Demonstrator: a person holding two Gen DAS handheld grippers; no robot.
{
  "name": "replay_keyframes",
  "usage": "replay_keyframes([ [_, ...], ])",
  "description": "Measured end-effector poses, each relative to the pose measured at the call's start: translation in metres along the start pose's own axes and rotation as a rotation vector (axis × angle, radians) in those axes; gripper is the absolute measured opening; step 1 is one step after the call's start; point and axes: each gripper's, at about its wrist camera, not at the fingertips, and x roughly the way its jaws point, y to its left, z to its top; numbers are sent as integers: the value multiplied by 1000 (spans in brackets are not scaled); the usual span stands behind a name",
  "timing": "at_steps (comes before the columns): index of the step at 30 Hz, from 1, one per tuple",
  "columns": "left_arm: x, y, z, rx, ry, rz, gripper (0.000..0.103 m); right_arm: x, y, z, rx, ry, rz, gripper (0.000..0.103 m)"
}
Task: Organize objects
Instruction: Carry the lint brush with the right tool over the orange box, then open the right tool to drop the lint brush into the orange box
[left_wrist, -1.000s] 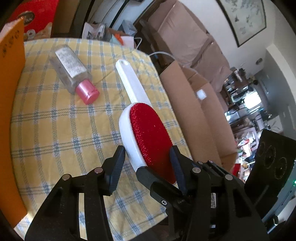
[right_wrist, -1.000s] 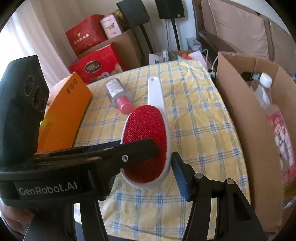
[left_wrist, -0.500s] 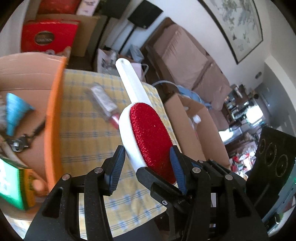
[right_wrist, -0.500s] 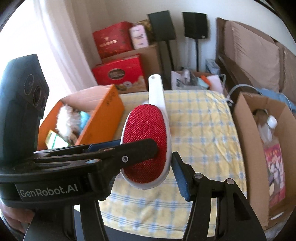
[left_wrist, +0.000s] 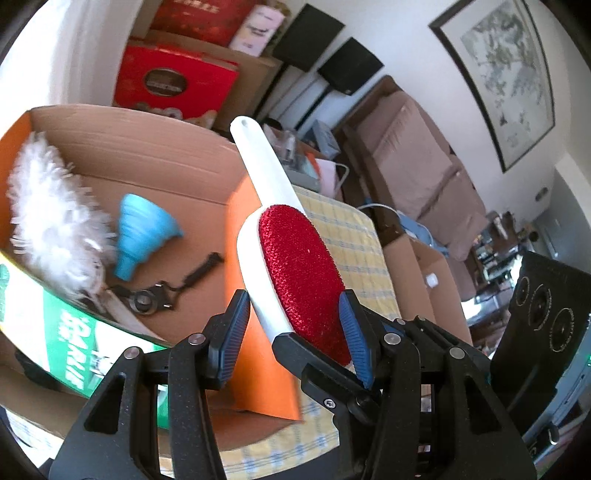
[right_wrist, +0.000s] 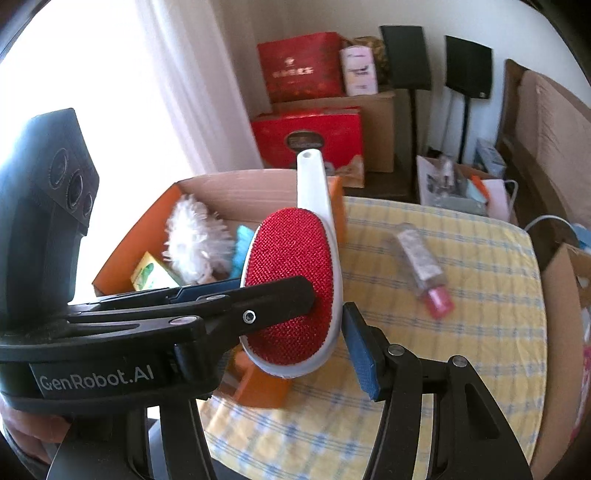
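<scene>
A white lint brush with a red pad (left_wrist: 295, 266) is held in the air by both grippers; it also shows in the right wrist view (right_wrist: 295, 273). My left gripper (left_wrist: 291, 332) is shut on its rounded end, and my right gripper (right_wrist: 328, 321) is shut on the same end from the other side. The brush hangs over the right wall of an orange cardboard box (left_wrist: 240, 206). The box (right_wrist: 122, 251) holds a white fluffy duster (left_wrist: 48, 214), a blue funnel (left_wrist: 140, 229) and a small black tool (left_wrist: 159, 295). A clear bottle with a pink cap (right_wrist: 421, 266) lies on the checked tablecloth.
The table has a yellow checked cloth (right_wrist: 461, 332). A brown cardboard box (left_wrist: 424, 273) stands past the table's right edge, with a sofa (left_wrist: 424, 177) behind. Red gift boxes (right_wrist: 306, 136) and black speakers (right_wrist: 469, 66) stand at the back wall.
Both grippers have carried the brush up off the table and leftward, from above the tablecloth to above the orange box. The box interior has come into view.
</scene>
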Motion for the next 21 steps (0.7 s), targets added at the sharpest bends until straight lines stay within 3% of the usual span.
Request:
replay_keyframes([
  [14, -3, 51, 7, -84, -3, 21, 47, 42, 30, 11, -94, 39, 38, 58],
  [21, 3, 71, 6, -117, 19, 22, 54, 59, 45, 9, -172, 66, -22, 59],
])
